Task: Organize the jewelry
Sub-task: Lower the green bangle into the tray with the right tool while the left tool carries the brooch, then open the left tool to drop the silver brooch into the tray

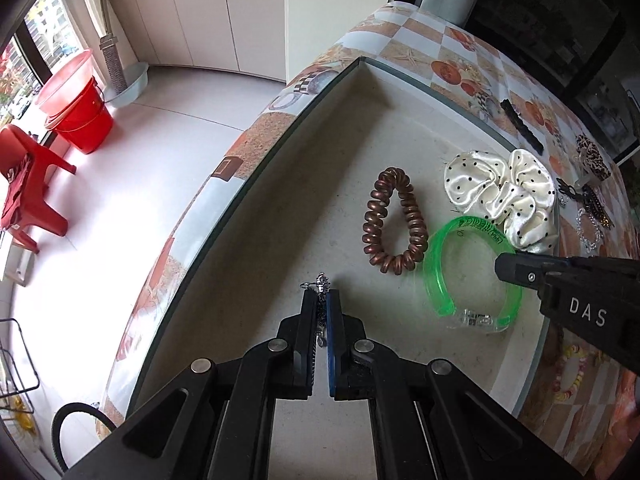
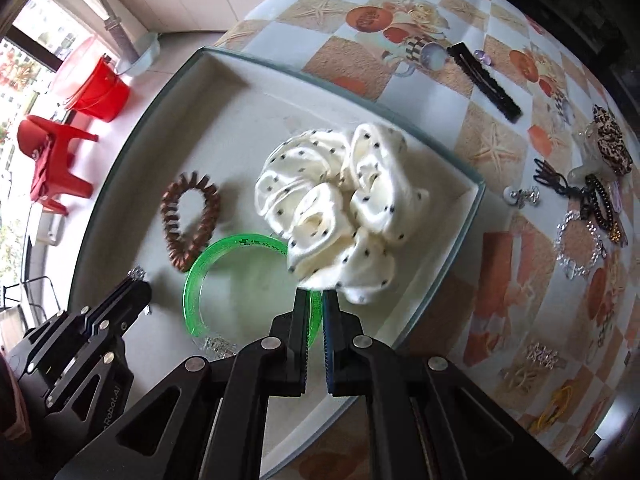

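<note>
Left claw (image 1: 321,300), clamped on a small silver trinket (image 1: 322,282) over the tray (image 1: 280,184), and right claw (image 2: 316,300), clamped on the green bangle (image 2: 192,292) beside it, may collide and knock either piece loose.

A home, lived-in room. Table covered by a checkered vinyl cloth printed with starfish and orange fruit (image 2: 496,148), typical household oilcloth. Pale tiled floor (image 1: 168,152), plain cream cabinet doors (image 1: 200,16) along the wall. Red plastic bucket (image 1: 86,124) with a translucent red basin on top, a red plastic stool (image 1: 28,184) with red cloth draped over it, and a pale blue washbasin (image 1: 130,84) holding a brush, all by a dark-framed window (image 1: 36,40) looking out on apartment blocks. Hair accessories and trinkets lie scattered on the cloth: a leopard-print hair clip (image 2: 612,144), a clear crystal bracelet (image 2: 580,246).
</note>
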Demonstrator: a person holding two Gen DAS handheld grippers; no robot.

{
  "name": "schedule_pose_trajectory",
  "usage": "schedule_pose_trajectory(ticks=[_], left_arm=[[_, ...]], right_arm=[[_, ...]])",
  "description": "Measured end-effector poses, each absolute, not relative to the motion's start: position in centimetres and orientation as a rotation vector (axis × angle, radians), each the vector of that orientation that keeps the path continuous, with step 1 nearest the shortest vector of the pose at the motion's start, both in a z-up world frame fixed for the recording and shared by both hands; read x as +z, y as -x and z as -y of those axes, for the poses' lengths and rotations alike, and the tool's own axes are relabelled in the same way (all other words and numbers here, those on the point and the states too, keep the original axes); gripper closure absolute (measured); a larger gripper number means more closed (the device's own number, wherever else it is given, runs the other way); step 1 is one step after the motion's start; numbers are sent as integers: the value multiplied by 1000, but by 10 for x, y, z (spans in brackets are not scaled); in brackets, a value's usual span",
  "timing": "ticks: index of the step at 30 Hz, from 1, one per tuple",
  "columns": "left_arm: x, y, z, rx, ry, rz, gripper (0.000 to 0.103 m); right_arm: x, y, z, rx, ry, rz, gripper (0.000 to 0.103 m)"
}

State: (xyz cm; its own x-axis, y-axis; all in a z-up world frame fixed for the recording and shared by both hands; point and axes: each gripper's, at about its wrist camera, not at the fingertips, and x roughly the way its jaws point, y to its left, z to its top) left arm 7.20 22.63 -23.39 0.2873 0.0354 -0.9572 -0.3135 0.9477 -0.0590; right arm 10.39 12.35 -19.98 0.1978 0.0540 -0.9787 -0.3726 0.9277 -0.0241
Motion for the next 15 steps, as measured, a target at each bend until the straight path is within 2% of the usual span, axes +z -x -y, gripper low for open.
schedule_pose_trajectory(ticks=[15], left_arm=[[-234,-74,-220,247,203,-1272,96]], right_arm=[[-201,-120,-115,313,219,-1366,95]])
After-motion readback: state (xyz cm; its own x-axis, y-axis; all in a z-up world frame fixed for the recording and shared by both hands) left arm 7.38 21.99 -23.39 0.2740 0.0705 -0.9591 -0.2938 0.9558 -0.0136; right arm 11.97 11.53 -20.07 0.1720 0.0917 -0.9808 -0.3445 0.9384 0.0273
